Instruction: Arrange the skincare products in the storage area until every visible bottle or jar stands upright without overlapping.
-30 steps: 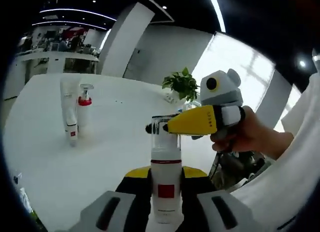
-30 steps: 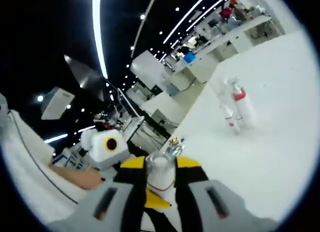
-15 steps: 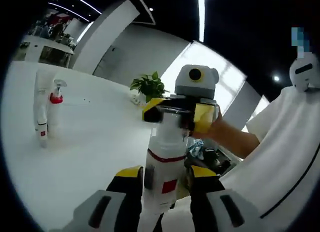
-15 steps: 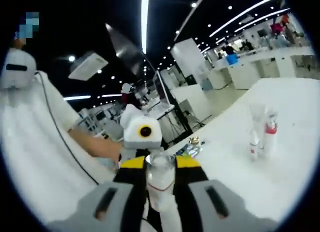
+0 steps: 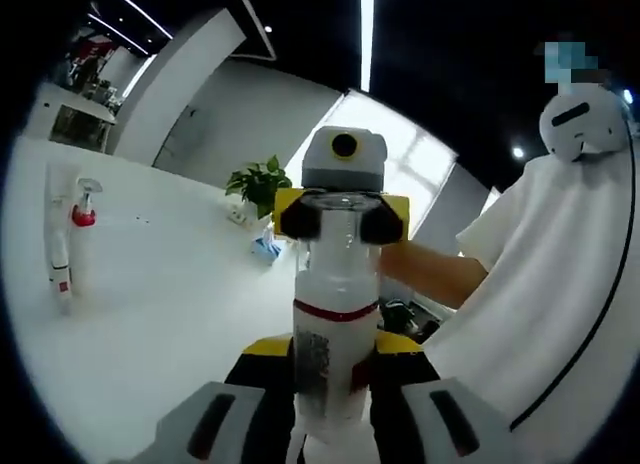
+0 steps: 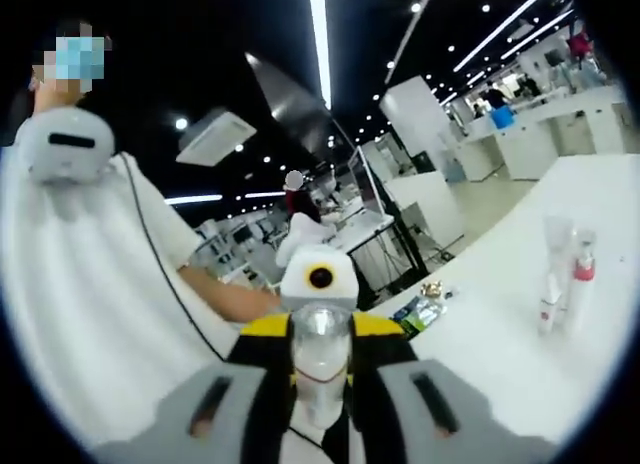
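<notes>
Holding the pump bottle (image 5: 335, 324) off the table (image 5: 160, 324), left gripper (image 5: 332, 384) clamped on its body, right gripper (image 6: 320, 359) on its clear cap, w/ tube (image 5: 57, 234) & red-collared bottle (image 5: 84, 209) already upright beyond; this one not yet placed.

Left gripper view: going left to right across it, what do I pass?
Tube → red-collared pump bottle → plant → held bottle, with the right gripper closed on its clear cap → the person's white sleeve.
</notes>
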